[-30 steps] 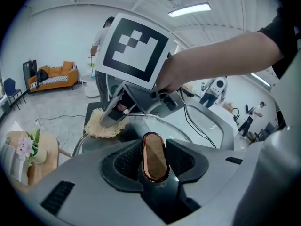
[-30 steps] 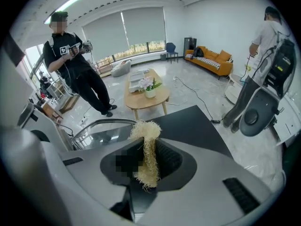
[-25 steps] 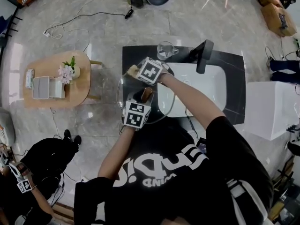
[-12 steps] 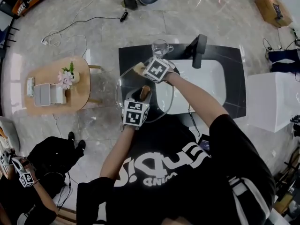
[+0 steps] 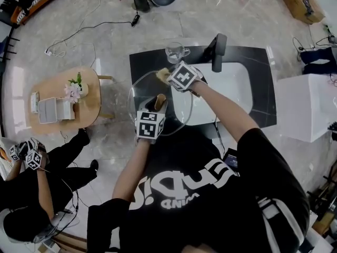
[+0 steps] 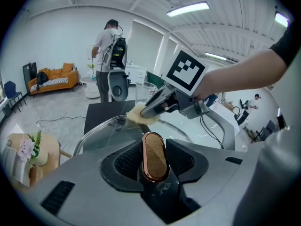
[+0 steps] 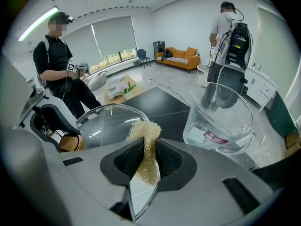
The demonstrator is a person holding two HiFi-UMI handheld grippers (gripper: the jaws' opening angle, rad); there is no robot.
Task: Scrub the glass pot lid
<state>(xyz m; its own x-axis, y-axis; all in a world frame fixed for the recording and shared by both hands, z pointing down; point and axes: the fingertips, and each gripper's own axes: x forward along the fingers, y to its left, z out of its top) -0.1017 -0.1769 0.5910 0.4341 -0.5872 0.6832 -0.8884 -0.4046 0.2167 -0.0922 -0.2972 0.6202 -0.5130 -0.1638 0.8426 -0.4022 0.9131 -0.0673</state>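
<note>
- Pinching the lid's wooden knob (image 6: 154,149), your left gripper (image 6: 155,163) has its fingers (image 6: 126,163) clamped on both sides.
- Your glass pot lid (image 5: 141,96) lies over the dark worktop (image 5: 145,62), next to the white sink (image 5: 234,80).
- On your right gripper (image 7: 149,166), the fingers (image 7: 171,160) squeeze a yellow scrubber (image 7: 145,131) at the lid's far rim.
- Beyond stands a clear glass jug (image 7: 221,117).

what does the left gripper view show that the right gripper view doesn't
Only the left gripper view: the right gripper from outside, with its marker cube. Only the right gripper view: the left gripper and a person in black. Both: the glass lid, its wooden knob clamped by the left gripper, the scrubber pinched by the right, and the orange sofa.
</note>
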